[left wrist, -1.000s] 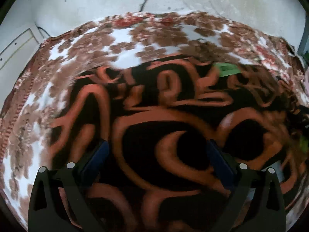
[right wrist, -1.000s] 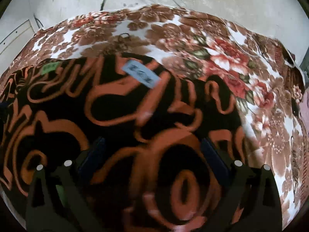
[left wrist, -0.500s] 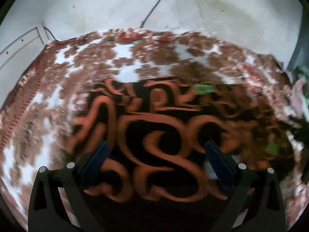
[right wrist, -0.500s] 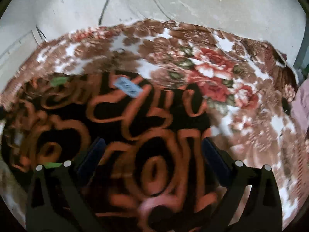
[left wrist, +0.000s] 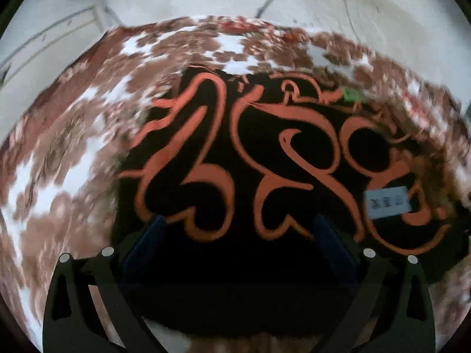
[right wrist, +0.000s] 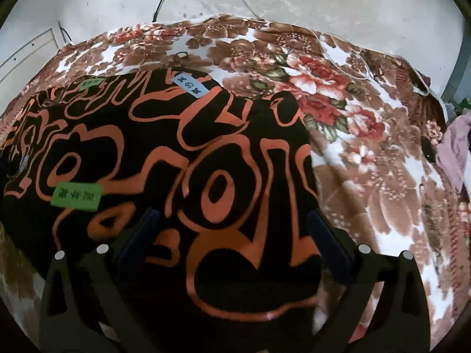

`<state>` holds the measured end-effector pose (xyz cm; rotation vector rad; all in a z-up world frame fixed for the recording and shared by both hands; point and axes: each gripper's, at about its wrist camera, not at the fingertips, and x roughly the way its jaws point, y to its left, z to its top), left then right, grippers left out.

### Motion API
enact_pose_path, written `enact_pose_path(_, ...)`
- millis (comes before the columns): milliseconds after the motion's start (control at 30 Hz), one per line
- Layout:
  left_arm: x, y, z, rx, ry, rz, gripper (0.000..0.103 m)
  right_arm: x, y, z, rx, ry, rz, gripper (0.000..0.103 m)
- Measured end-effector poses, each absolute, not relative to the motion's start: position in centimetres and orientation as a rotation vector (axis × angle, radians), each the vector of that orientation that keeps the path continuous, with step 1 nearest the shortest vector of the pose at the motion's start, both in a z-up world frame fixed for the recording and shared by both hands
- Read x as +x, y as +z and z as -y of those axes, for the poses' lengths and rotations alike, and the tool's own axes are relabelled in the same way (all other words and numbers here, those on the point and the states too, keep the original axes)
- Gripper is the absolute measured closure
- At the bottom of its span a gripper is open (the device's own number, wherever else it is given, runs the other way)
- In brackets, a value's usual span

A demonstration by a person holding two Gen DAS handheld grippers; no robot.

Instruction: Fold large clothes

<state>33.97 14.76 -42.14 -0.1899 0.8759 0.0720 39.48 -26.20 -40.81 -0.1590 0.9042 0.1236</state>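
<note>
Both claws, left [left wrist: 235, 235] & right [right wrist: 232, 229], spread wide, gripping nothing, over black-orange garment [right wrist: 164, 153] lying on floral blanket [right wrist: 368, 153] w/ green label [right wrist: 77, 196].

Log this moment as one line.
stage: mid-fold | garment: black-orange, on floral blanket | left tool: open | right tool: open | labels: green, blue

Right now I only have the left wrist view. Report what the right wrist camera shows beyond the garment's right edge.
Observer: A lilac cloth heap lies past the floral blanket on its right side.
Operator: Check the right claw.
Observer: The right claw is open over the black garment, gripping nothing.
Operator: Name any label I miss.
Observer: A second green label sits on the garment, left of that claw.
</note>
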Motion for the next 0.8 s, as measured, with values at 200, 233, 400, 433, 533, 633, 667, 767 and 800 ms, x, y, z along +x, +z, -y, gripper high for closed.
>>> enact_pose_path(200,26.1,-41.7,-17.8,-0.599,0.077,-0.817,0.006,39.0,-37.9,24.2,-0.108,0.157,-0.902,0.005)
enact_pose_path(233,25.2,-42.2,-17.8,-0.637,0.088,-0.815,0.006,39.1,-37.6,23.5,-0.117,0.169,-0.9,0.005)
enact_pose_path(400,21.4,-46.2,-17.3,-0.792,0.142,-0.789,0.006,40.0,-37.3,21.3,-0.13,0.196,-0.911,0.005)
enact_pose_path(433,21.2,-47.2,-17.3,-0.826,0.143,-0.779,0.006,40.2,-37.5,20.6,-0.135,0.201,-0.917,0.005)
enact_pose_path(533,21.4,-49.4,-17.3,-0.901,0.166,-0.725,0.005,40.5,-38.0,19.1,-0.147,0.212,-0.921,0.005)
enact_pose_path(633,22.3,-49.5,-16.9,-0.87,0.158,-0.667,0.005,40.9,-38.6,18.1,-0.143,0.212,-0.924,0.005)
enact_pose_path(667,22.8,-49.4,-16.9,-0.869,0.151,-0.658,0.006,41.1,-38.9,17.8,-0.14,0.21,-0.928,0.005)
enact_pose_path(767,24.9,-49.5,-16.9,-0.872,0.145,-0.636,0.005,41.6,-39.7,17.2,-0.125,0.198,-0.946,0.005)
enact_pose_path(800,25.4,-49.5,-17.0,-0.871,0.149,-0.634,0.005,41.8,-39.9,17.1,-0.117,0.194,-0.952,0.005)
